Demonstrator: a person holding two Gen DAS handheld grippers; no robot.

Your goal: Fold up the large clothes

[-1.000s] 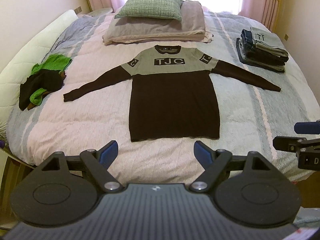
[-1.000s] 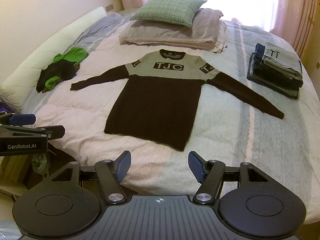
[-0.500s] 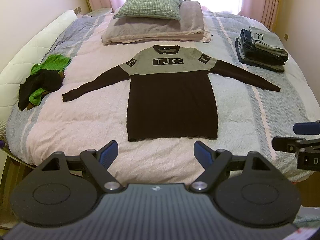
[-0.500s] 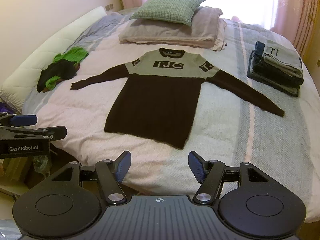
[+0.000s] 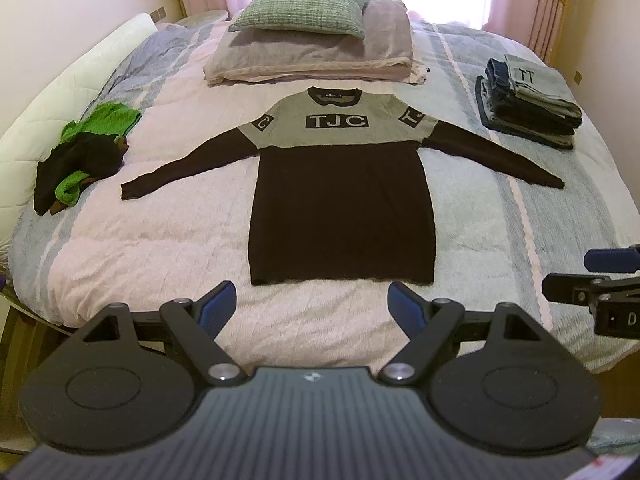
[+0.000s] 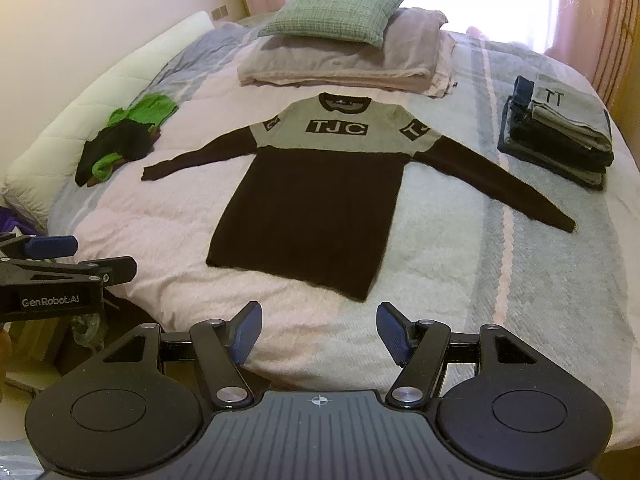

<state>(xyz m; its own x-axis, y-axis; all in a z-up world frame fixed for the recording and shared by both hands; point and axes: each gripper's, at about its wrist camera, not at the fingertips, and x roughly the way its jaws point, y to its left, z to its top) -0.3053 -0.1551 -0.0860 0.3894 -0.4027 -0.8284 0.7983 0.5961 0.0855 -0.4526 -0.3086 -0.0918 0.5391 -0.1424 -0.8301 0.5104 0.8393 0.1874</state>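
1. Your left gripper hangs above the bed's near edge with its fingers spread, gripping nothing.
2. Your right gripper does likewise, fingers released.
3. The TJC sweater lies flat mid-bed, sleeves out.
4. Folded clothes sit far right; crumpled green and black garments left; pillows far.

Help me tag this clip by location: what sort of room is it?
Most likely a home bedroom. A large bed fills the view, a green cushion sits on folded bedding at its far end, and pink curtains frame a bright window behind.
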